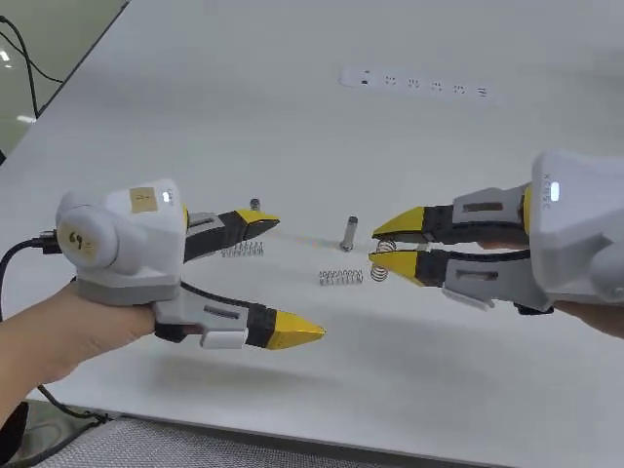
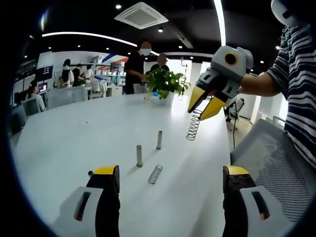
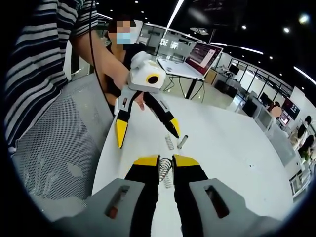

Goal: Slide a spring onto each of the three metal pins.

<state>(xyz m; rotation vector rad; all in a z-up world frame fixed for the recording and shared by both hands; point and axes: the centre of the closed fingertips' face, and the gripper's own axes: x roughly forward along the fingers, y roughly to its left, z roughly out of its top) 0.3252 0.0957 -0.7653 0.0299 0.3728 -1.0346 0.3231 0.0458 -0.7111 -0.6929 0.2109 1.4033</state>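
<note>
Evidently none done: short upright metal pins (image 2: 139,155) bare; right claw (image 3: 166,161) grasps one steel coil spring (image 2: 193,126); left claw (image 1: 292,278) released.

We find no text that we can truly read. The tan sticker (image 1: 143,200) on top of the left gripper (image 1: 294,277) carries a dark mark too small for us to make out. Its round end cap (image 1: 78,240) bears something like a 9. The lit sign (image 3: 173,43) in the room behind, in the right gripper view, is blurred.
</note>
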